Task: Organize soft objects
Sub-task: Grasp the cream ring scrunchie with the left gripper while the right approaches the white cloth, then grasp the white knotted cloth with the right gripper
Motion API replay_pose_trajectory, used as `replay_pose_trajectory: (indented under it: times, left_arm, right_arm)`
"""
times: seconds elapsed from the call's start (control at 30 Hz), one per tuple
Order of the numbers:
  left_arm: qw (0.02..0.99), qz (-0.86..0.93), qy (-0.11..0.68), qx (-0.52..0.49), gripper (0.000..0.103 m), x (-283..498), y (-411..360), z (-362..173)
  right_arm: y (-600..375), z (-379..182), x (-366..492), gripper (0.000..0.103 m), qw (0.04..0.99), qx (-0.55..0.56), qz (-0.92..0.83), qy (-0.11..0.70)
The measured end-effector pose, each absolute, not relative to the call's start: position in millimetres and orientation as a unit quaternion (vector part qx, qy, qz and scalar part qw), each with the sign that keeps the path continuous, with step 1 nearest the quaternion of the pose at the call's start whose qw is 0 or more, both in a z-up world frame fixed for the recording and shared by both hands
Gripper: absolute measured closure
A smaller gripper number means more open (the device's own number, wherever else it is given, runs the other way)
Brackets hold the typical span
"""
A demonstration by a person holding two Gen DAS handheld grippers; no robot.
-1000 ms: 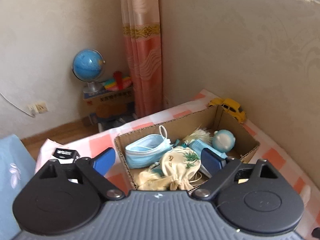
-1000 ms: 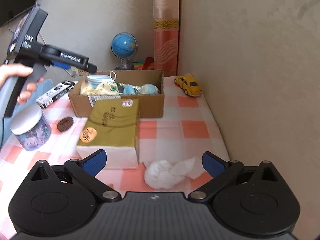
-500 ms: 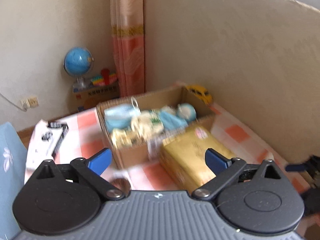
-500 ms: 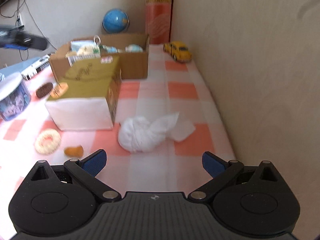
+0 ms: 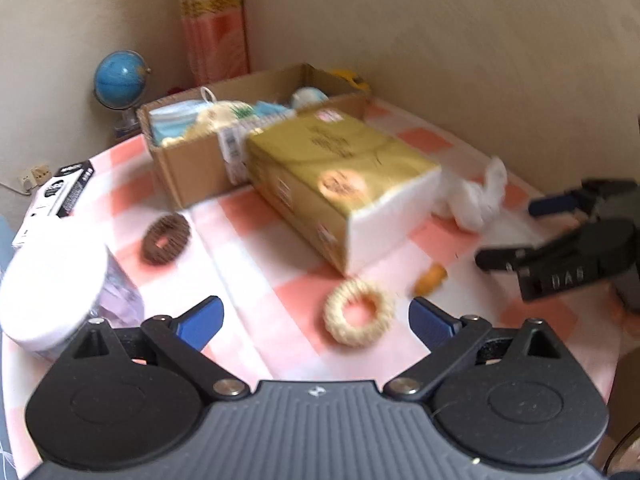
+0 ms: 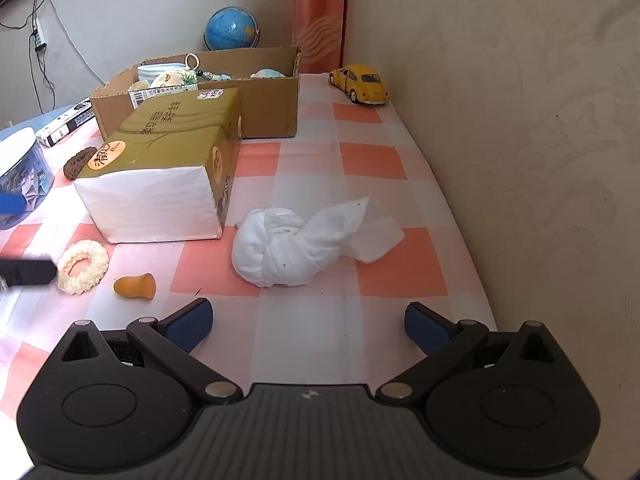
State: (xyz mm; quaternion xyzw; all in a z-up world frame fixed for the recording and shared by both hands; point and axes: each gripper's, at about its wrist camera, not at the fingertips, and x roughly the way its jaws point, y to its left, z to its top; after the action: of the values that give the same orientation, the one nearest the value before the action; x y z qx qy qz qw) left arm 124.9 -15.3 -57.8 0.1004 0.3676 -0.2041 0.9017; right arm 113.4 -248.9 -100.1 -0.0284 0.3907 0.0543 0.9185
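R hand-held gripper [image 6: 307, 322]: jaws spread wide, nothing between them, aimed at the white knotted cloth [image 6: 304, 246] lying on the bench [image 6: 360, 328] just ahead, slightly L of the jaw centreline. L hand-held gripper [image 5: 316, 320]: also spread wide, empty, hovering over the cream scrunchie [image 5: 358, 318], which sits between its blue pads [image 5: 200, 320] and a bit fwd; L view is motion-blurred so exact gap is unclear.

Likely step: each gripper lines up on one soft item for pickup → cardboard box [image 6: 272, 100] at back of bench. Box already holds masks, a pouch, other soft bits.

Doing it well: R should close on the fat knotted lump, not the loose flat tail nr the wall, else the cloth prob. drags or unrolls. Come down low so the pads straddle the knot. L: pinch one side of the scrunchie ring across its thickness; it's squashy, so close fully.

Around / in the way: big tissue pack [image 6: 168, 168] stands directly btw both items and the box, touching or nearly touching the box front, so carry must lift over or go round it. Small orange piece [image 6: 135, 286] just beside the scrunchie, could get nudged. Brown scrunchie [image 5: 167, 238] L of the pack, another soft candidate. Jar w/ white lid [image 5: 52, 280] close to L gripper's L side. Yellow toy car [image 6: 360, 83], globe [image 6: 231, 34], black-white carton [image 5: 60, 196]: not soft, leave. Wall tight on R side limits R gripper's swing.
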Motion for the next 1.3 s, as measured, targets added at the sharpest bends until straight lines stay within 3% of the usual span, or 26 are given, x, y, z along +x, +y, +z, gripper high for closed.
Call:
replay_pose_trajectory:
  times: [0.07, 0.2, 0.3, 0.43, 1.07, 1.3]
  left_arm:
    - [0.901, -0.207, 0.365, 0.107, 0.011, 121, -19, -63]
    - [0.894, -0.224, 0.369, 0.117, 0.038, 120, -27, -69]
    - [0.893, -0.231, 0.368, 0.12, 0.046, 122, -30, -72]
    - [0.891, -0.244, 0.368, 0.105, 0.067, 125, -33, -72]
    - [0.902, -0.201, 0.378, 0.049, 0.07, 115, -9, -74]
    - [0.903, -0.2, 0.378, 0.047, 0.07, 116, -9, -74]
  right_arm:
    - [-249, -100, 114, 0.0, 0.919, -0.027, 0.051, 0.391]
    - [-249, -100, 113, 0.0, 0.919, -0.026, 0.048, 0.389]
    - [-248, -100, 113, 0.0, 0.92, -0.026, 0.048, 0.388]
    - [-249, -101, 112, 0.0, 0.921, -0.026, 0.048, 0.385]
    - [-233, -97, 141, 0.001, 0.918, -0.061, 0.068, 0.385]
    - [-225, -90, 134, 0.037, 0.923, -0.071, 0.066, 0.374]
